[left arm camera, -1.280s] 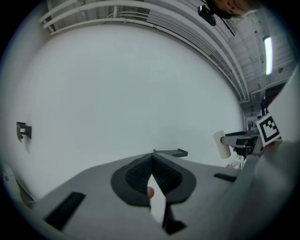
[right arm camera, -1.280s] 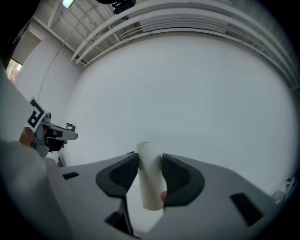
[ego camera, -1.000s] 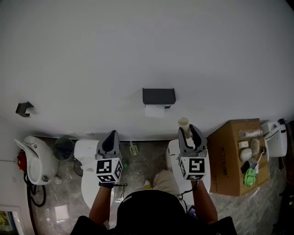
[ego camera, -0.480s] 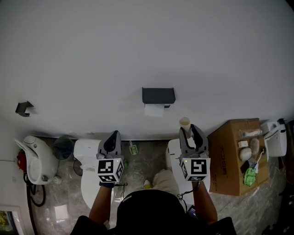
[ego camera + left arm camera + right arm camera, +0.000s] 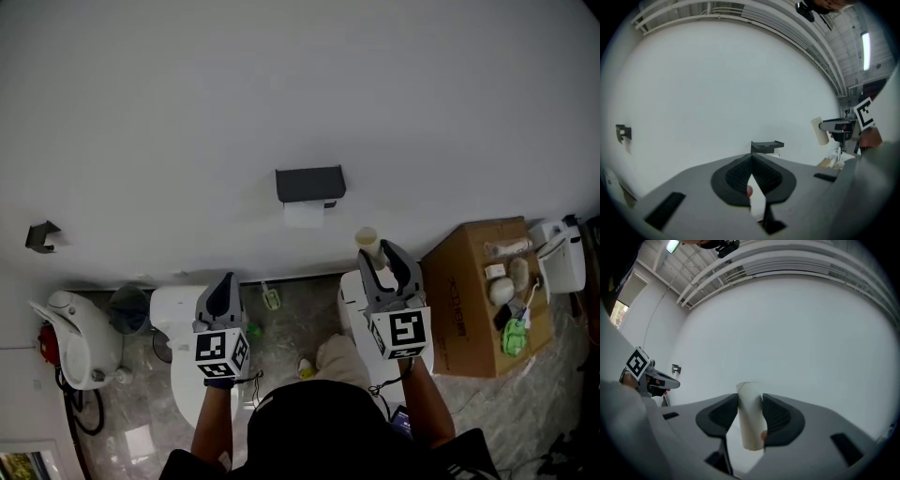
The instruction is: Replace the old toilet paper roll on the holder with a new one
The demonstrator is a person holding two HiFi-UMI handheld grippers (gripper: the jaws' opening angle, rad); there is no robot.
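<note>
A black toilet paper holder (image 5: pixel 310 185) is fixed to the white wall, with white paper (image 5: pixel 304 216) showing under it. My right gripper (image 5: pixel 380 255) is shut on a bare cardboard tube (image 5: pixel 366 239), held upright below and right of the holder. In the right gripper view the tube (image 5: pixel 750 418) stands between the two pads. My left gripper (image 5: pixel 223 283) is shut and empty, down-left of the holder. The left gripper view looks along the closed jaws at the holder (image 5: pixel 767 146), with the tube (image 5: pixel 818 131) off to the right.
A brown cardboard box (image 5: pixel 459 314) with small items on top stands at the right, beside a white appliance (image 5: pixel 562 255). White fixtures (image 5: pixel 183 314) and a grey bin (image 5: pixel 129 305) stand on the floor at the left. A dark hook (image 5: pixel 40 234) is on the wall.
The head view has shifted, so the holder sits a little higher and further left in the picture. Both grippers keep their places and the tube stays in the right one.
</note>
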